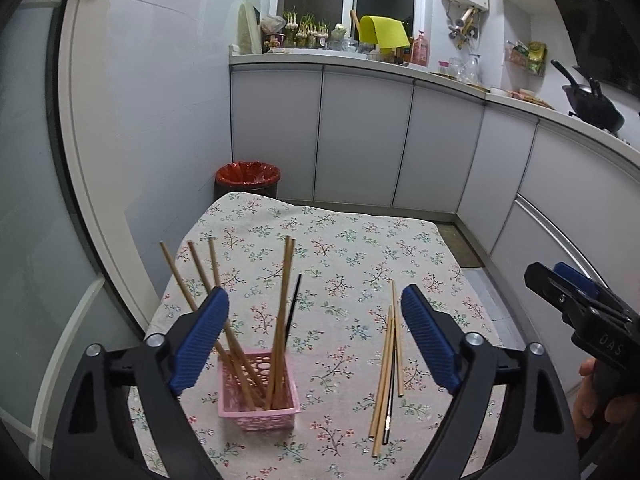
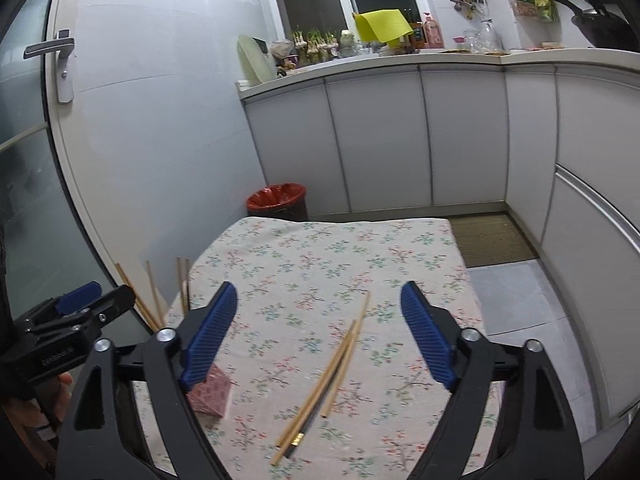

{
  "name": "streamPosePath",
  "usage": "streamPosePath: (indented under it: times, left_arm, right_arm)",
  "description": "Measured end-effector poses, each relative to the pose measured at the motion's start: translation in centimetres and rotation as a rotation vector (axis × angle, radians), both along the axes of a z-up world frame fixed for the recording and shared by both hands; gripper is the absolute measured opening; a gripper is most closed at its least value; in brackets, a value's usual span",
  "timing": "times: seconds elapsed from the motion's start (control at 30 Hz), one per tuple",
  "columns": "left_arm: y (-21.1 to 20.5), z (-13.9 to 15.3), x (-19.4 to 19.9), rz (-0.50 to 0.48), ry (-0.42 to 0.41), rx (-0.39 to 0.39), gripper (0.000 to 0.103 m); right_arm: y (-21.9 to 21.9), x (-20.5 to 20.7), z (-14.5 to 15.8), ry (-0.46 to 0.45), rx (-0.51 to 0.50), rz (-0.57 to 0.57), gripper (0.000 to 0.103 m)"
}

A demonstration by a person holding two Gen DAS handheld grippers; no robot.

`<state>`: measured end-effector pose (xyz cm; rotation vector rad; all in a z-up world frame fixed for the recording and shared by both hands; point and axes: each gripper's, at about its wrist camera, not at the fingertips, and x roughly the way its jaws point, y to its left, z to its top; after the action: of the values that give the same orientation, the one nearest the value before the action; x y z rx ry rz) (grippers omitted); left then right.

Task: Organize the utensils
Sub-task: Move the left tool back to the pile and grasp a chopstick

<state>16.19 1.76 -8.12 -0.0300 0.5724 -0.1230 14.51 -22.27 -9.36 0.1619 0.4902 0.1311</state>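
In the left wrist view, the left gripper (image 1: 316, 336) fills the lower part of the frame with its blue-padded jaws spread wide and nothing between them. Just behind its left finger (image 1: 198, 340), at lower centre-left, a pink perforated basket (image 1: 260, 388) stands on the floral tablecloth (image 1: 340, 248). Several wooden chopsticks (image 1: 280, 320) and one black chopstick (image 1: 293, 304) lean upright in it, fanning towards the upper left. To the right of the basket, just inside the right finger, a loose bundle of chopsticks (image 1: 386, 368) lies flat on the cloth, wooden ones with a dark one among them. At the far right edge the right gripper (image 1: 576, 300) enters, held by a hand (image 1: 588, 400); its black body carries pale letters that look like "DAS", only partly legible.

In the right wrist view, the left gripper (image 2: 88, 300) sits at the lower left edge, with small print on its body too blurred to read. The right gripper (image 2: 318, 340) has its jaws wide apart and empty. A corner of the pink basket (image 2: 212, 394) shows beside its left finger, and the loose chopsticks (image 2: 324, 384) lie diagonally on the cloth between the jaws, untouched.
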Motion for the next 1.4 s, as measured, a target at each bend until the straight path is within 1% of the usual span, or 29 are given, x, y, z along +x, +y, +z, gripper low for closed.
streamPosePath:
  times: [0.03,0.2,0.23,0.43,0.5,0.7,0.77,0.93,1.07,1.17,1.2,1.23,1.27,1.3,1.33,1.4]
  left_arm:
    - [-0.6,-0.2,0.1,-0.001,0.001,0.004,0.090]
    - [-2.6,-1.3,0.3,-0.024,0.015,0.014,0.091]
    - [-3.0,-1.5,0.3,-0.027,0.015,0.022,0.093]
    - [-5.9,-3.3,0.9,-0.048,0.017,0.090,0.093]
    - [-7.0,-4.1,1.4,-0.048,0.019,0.109,0.093]
    - [-9.2,-6.8,3.8,-0.055,0.044,0.117,0.093]
    - [-9.8,-7.7,4.9,-0.050,0.052,0.121,0.093]
    - [-10.7,-9.8,7.7,-0.059,0.109,0.122,0.093]
    - [-11.2,-11.7,9.9,-0.066,0.155,0.153,0.093]
    - [-11.7,-13.4,11.3,-0.102,0.196,0.168,0.093]
    - [-11.8,-13.8,11.7,-0.112,0.206,0.171,0.091]
    - [-11.9,-14.4,12.4,-0.124,0.224,0.171,0.081]
    - [-11.9,-15.0,13.2,-0.137,0.254,0.162,0.075]
    - [-11.9,-15.6,14.1,-0.150,0.291,0.139,0.064]
    - [-11.8,-16.1,14.9,-0.159,0.317,0.116,0.049]
    - [-11.7,-17.0,16.2,-0.177,0.372,0.065,0.036]
  right_arm:
    - [-0.6,-0.1,-0.2,-0.002,-0.004,-0.018,0.096]
    - [-3.0,-0.1,-1.1,0.004,-0.015,-0.083,0.096]
    - [-3.6,-0.1,-1.4,0.006,-0.020,-0.099,0.096]
    - [-6.0,0.6,-3.4,0.029,-0.046,-0.170,0.096]
    - [-6.4,0.7,-4.2,0.038,-0.066,-0.178,0.096]
    - [-6.9,1.4,-6.4,0.067,-0.137,-0.161,0.096]
    - [-7.0,1.8,-7.1,0.088,-0.141,-0.149,0.096]
    - [-7.4,3.5,-8.8,0.125,-0.155,-0.168,0.096]
    - [-7.7,5.5,-10.3,0.163,-0.159,-0.202,0.096]
    - [-7.9,6.6,-11.2,0.190,-0.156,-0.218,0.096]
    - [-8.0,7.0,-11.5,0.198,-0.153,-0.224,0.096]
    - [-8.2,7.5,-11.8,0.209,-0.141,-0.235,0.096]
    - [-8.4,7.9,-12.1,0.219,-0.125,-0.246,0.096]
    - [-8.7,8.2,-12.3,0.228,-0.105,-0.256,0.096]
    - [-9.1,8.6,-12.6,0.238,-0.082,-0.268,0.096]
    - [-9.5,9.3,-13.1,0.251,-0.048,-0.281,0.096]
